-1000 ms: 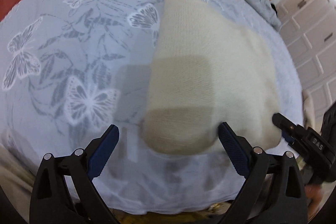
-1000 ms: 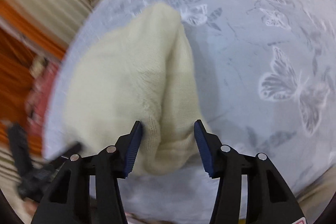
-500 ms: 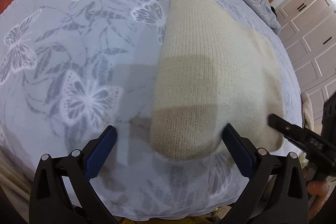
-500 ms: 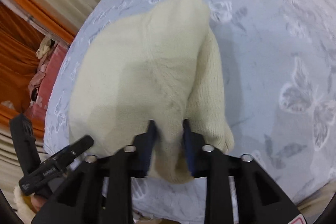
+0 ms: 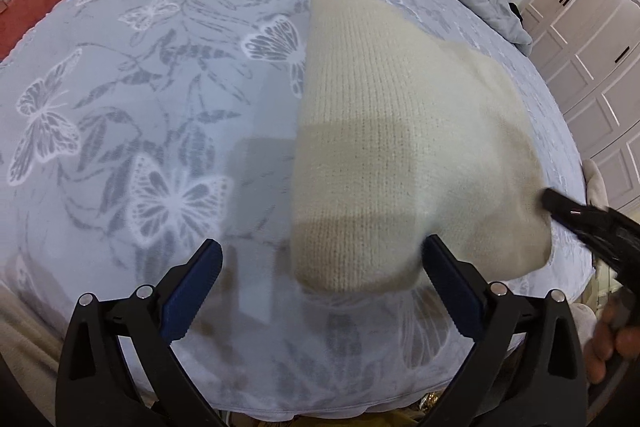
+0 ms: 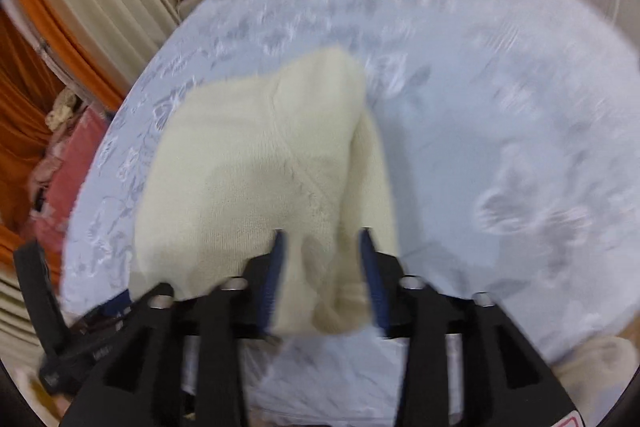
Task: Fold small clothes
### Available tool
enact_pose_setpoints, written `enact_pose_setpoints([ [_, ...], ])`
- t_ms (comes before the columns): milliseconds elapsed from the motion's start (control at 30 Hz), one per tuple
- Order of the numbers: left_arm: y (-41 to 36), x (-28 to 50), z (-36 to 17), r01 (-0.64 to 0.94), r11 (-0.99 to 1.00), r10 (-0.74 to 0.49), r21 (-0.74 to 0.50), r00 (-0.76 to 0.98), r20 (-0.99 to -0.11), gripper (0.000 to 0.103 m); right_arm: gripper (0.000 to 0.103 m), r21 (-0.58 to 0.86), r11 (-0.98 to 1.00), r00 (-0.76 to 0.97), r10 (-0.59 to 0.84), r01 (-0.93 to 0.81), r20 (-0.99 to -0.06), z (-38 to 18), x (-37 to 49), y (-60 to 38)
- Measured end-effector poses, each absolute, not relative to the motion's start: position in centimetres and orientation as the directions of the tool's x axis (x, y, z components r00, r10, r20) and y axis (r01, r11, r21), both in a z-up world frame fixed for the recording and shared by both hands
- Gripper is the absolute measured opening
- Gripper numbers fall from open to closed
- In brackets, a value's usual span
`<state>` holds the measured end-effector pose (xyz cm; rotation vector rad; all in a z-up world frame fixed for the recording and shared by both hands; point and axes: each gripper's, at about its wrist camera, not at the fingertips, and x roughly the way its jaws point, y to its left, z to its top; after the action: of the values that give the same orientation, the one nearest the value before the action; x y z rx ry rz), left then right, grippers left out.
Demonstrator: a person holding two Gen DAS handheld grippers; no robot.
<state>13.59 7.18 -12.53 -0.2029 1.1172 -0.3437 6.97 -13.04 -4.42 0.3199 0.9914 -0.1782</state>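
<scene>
two views. from the left wrist, the left tool (image 5: 322, 269) hangs with jaws wide apart and empty above the bed (image 5: 160, 107); the cream knit garment (image 5: 400, 147) lies folded just beyond its right finger. from the right wrist, blurred, the right tool (image 6: 322, 259) has just been opening, jaws apart, the garment's near edge between them.

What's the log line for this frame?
left gripper: open, empty | right gripper: jaws just opened, sweater edge between | bed
</scene>
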Motion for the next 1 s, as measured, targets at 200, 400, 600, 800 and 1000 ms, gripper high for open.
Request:
enact_pose_setpoints([
  [200,7.0,11.3,-10.9,0.177,0.953,-0.300,-0.244,0.465,-0.833,0.097,0.087,0.081,0.917,0.570,-0.172,0.390,-0.804,-3.6,1.0,-12.7],
  [400,5.7,7.2,-8.7,0.190,0.971,-0.233,-0.149,0.582,-0.779,0.098,0.087,0.066,0.887,0.534,-0.216,0.458,-0.817,-6.5,-2.4,-13.0],
  [600,3.6,4.5,-8.6,0.221,0.974,-0.177,-0.046,0.623,-0.762,0.098,0.087,0.068,0.918,0.569,-0.183,0.391,-0.802,-6.7,-2.6,-11.5],
  [800,2.5,3.1,-8.4,0.269,0.962,-0.157,0.038,0.663,-0.732,0.098,0.087,0.064,0.927,0.576,-0.175,0.370,-0.798,-6.8,-3.0,-10.3],
  [1000,2.0,2.3,-8.8,0.267,0.962,-0.147,0.048,0.660,-0.737,0.098,0.087,0.061,0.930,0.584,-0.176,0.363,-0.793,-6.8,-3.3,-9.9],
])
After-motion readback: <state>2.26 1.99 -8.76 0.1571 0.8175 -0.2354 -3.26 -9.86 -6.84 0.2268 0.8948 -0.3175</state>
